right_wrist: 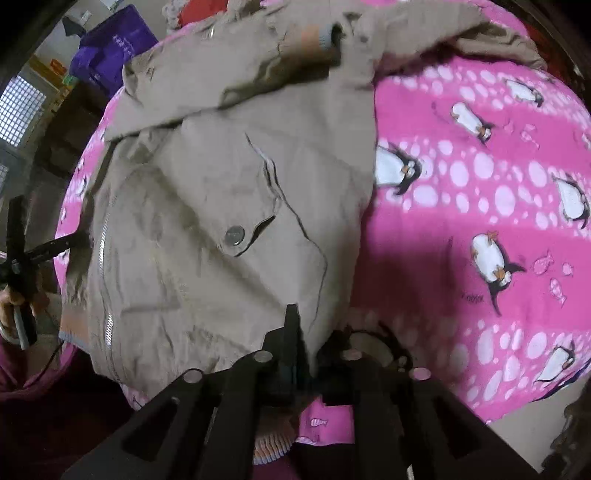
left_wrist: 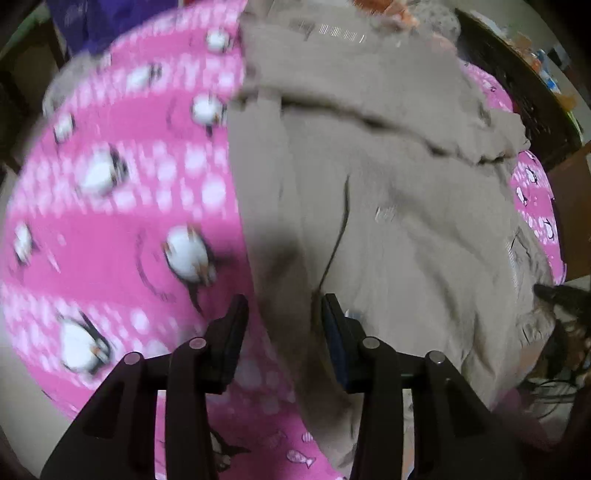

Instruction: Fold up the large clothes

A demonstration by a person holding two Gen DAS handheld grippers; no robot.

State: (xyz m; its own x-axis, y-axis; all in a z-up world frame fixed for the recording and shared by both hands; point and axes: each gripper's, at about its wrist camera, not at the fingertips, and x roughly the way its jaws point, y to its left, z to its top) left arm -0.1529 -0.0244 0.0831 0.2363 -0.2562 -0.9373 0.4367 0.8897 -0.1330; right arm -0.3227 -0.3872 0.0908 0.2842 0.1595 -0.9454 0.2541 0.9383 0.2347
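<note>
Black fingers of the left gripper (left_wrist: 284, 314) fill the bottom centre of the left wrist view, spread wide with nothing between them, hanging over the left edge of a tan jacket (left_wrist: 388, 206). That jacket covers the middle and right of the frame, rumpled, lying on a pink blanket (left_wrist: 110, 229) printed with penguins and white dots. Much of this view is blurred. A purple bag (left_wrist: 85, 22) sits at the upper left, and a dark wooden edge (left_wrist: 517, 74) curves along the upper right, with small coloured items beyond it too blurred to name.

In the right wrist view, the right gripper (right_wrist: 306, 347) at the bottom centre has its fingers drawn close on the jacket's (right_wrist: 229, 192) lower hem, fabric pinched between them. A round snap button (right_wrist: 235, 235) on a pocket flap shows at centre, and a zipper (right_wrist: 105, 266) runs down the left side. The pink blanket (right_wrist: 480, 184) spreads to the right. At the far left edge the other gripper (right_wrist: 22, 254) appears, held in a hand (right_wrist: 11, 299). The purple bag (right_wrist: 110, 48) stands at the upper left.
</note>
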